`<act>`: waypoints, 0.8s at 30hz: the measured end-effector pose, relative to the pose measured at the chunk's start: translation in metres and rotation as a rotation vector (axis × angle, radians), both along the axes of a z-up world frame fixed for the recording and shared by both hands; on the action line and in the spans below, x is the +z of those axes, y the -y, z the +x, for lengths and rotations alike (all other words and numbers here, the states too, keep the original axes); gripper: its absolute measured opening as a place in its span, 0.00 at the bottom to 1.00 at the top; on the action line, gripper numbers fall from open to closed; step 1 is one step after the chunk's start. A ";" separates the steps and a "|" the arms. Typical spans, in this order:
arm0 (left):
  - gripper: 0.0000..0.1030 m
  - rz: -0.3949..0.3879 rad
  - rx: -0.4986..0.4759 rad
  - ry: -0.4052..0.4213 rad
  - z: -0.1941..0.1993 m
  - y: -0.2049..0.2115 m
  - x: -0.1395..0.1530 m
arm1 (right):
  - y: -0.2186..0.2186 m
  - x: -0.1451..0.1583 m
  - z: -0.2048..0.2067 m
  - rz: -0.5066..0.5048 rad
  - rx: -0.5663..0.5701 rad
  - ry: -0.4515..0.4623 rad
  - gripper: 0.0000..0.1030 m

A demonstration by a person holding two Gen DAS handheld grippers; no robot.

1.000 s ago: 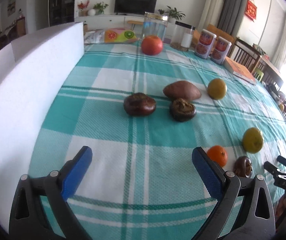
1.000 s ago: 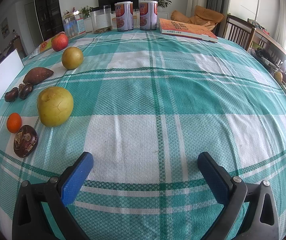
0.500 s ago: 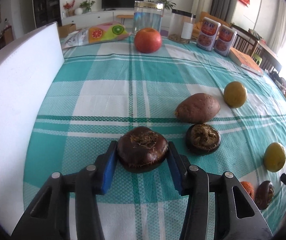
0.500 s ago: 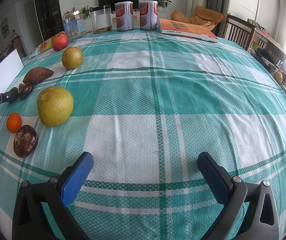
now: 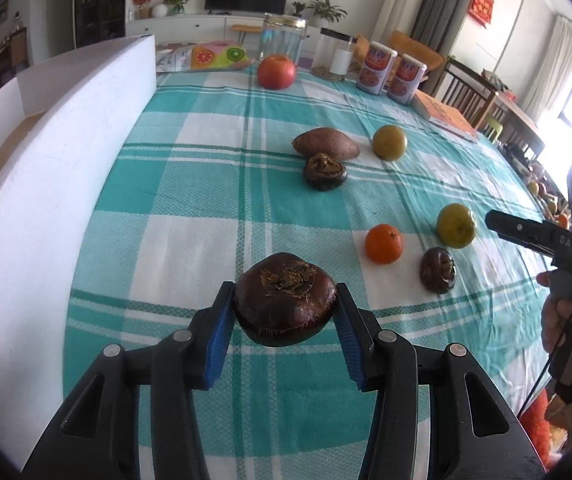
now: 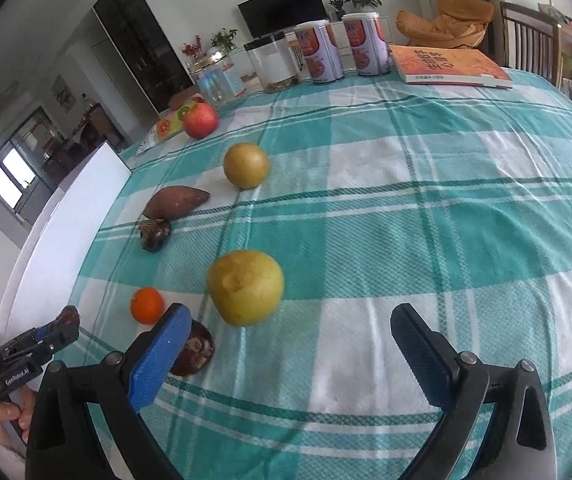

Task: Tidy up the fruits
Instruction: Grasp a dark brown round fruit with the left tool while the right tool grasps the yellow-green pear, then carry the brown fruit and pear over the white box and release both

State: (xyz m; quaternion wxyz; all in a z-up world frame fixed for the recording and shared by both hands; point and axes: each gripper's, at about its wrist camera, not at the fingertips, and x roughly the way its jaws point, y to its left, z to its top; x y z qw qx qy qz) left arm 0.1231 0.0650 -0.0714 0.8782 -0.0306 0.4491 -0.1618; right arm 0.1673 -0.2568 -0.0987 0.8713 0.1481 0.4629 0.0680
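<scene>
The dark brown water chestnut sits clamped between the blue pads of the left gripper, raised over the checked tablecloth; its top is flaky, its underside bristly; a white foam board walls the left side; the right gripper gapes wide, holding nothing, above open cloth beside the yellow pear.

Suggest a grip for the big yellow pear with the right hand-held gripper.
Likely best across the pear's widest middle, coming straight ahead along the cloth from the open right hand-held gripper. It sits stem-dimple up and round, so side pads should seat evenly. Its right side is free; the dark water chestnut and tangerine lie to its left.
</scene>
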 end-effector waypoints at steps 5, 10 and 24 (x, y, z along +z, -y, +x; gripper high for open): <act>0.48 -0.024 0.023 0.016 -0.014 -0.017 0.025 | -0.016 -0.029 0.036 0.053 0.068 -0.160 0.51; 0.48 -0.100 0.083 0.059 -0.030 -0.066 0.068 | -0.034 -0.002 0.032 0.024 0.071 -0.104 0.51; 0.48 0.105 0.507 0.016 -0.030 -0.230 0.053 | -0.387 0.094 -0.009 0.109 0.803 0.028 0.51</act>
